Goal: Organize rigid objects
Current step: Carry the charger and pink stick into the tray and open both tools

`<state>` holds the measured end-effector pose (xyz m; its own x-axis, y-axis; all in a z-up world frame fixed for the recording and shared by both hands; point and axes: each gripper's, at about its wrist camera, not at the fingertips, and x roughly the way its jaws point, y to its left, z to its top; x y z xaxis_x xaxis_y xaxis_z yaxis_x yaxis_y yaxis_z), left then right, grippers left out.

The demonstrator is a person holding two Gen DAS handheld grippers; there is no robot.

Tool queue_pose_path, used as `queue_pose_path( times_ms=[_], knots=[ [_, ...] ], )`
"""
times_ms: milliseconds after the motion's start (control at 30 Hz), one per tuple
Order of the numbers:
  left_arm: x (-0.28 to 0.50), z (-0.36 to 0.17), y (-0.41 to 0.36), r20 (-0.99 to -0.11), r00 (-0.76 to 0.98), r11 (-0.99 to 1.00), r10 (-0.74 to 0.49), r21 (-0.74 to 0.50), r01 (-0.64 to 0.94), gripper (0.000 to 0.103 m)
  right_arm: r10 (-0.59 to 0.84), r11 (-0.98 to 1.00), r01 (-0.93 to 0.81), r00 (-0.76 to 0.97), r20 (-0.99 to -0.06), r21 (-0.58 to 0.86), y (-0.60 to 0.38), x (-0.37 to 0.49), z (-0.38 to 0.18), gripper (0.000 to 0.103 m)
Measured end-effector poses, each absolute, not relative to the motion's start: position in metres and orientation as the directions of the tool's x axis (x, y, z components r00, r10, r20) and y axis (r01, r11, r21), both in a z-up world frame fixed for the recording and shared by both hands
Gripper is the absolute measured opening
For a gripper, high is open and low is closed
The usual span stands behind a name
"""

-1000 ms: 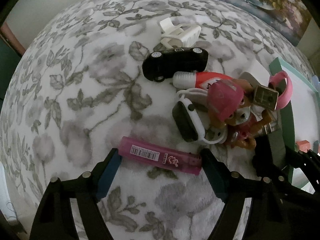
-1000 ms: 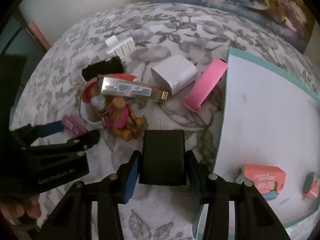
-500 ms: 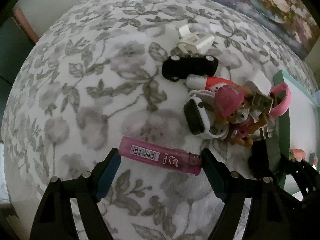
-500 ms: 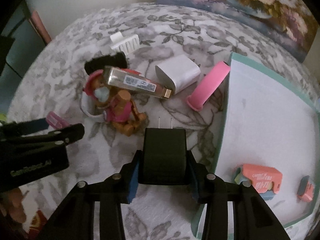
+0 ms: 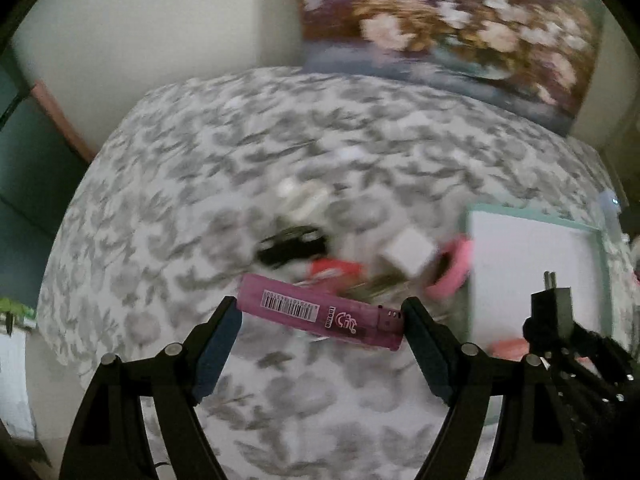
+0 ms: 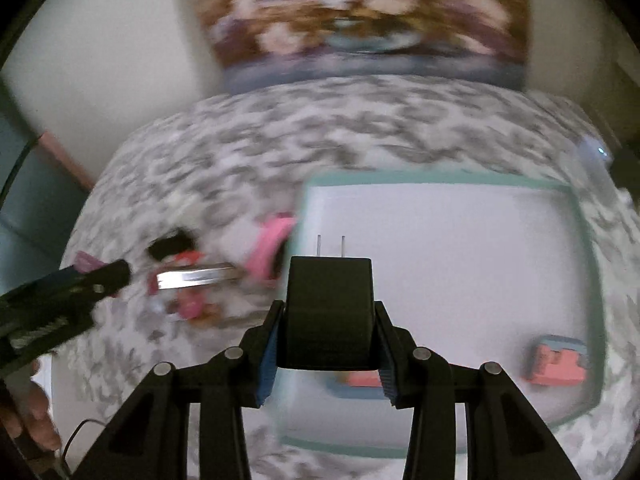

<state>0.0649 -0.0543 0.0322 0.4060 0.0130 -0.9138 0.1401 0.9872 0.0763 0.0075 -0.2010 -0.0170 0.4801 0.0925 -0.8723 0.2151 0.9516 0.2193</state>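
Black charger (image 6: 327, 312) over tray's edge (image 6: 298, 240)

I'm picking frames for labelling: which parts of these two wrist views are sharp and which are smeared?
Left wrist view: the pink lighter and left hand-held gripper are crisp; the floral cloth and item pile are motion-blurred. Right wrist view: the black charger and right hand-held gripper are sharp; the tray and painting smear. Both are dim, with fisheye bending.

A room in someone's home.
I see a floral cloth (image 5: 320, 152) covering the surface, a flower painting (image 6: 360, 16) leaning on the plain wall, toys scattered about.
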Motion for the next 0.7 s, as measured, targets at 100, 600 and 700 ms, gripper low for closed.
queue_pose_path(
  times_ms=[100, 600, 700],
  knots=[
    [0.066, 0.033, -0.089, -0.918, 0.396, 0.977, -0.003, 0.082, 0.196, 0.082, 0.045, 0.933, 0.297, 0.464, -0.885, 0.202, -0.241, 0.004, -0.024, 0.044],
    [0.054, -0.027, -0.217, -0.945, 0.321, 0.916, -0.063, 0.073, 0.395, 0.083, -0.077, 0.844, 0.513, 0.408, -0.910, 0.158, -0.350, -0.029, -0.038, 0.044],
    [0.049, -0.036, -0.221, -0.945, 0.314, 0.912, -0.088, 0.051, 0.408, 0.083, -0.072, 0.852, 0.500, 0.404, -0.912, 0.154, -0.348, -0.027, -0.043, 0.044]
  ],
)
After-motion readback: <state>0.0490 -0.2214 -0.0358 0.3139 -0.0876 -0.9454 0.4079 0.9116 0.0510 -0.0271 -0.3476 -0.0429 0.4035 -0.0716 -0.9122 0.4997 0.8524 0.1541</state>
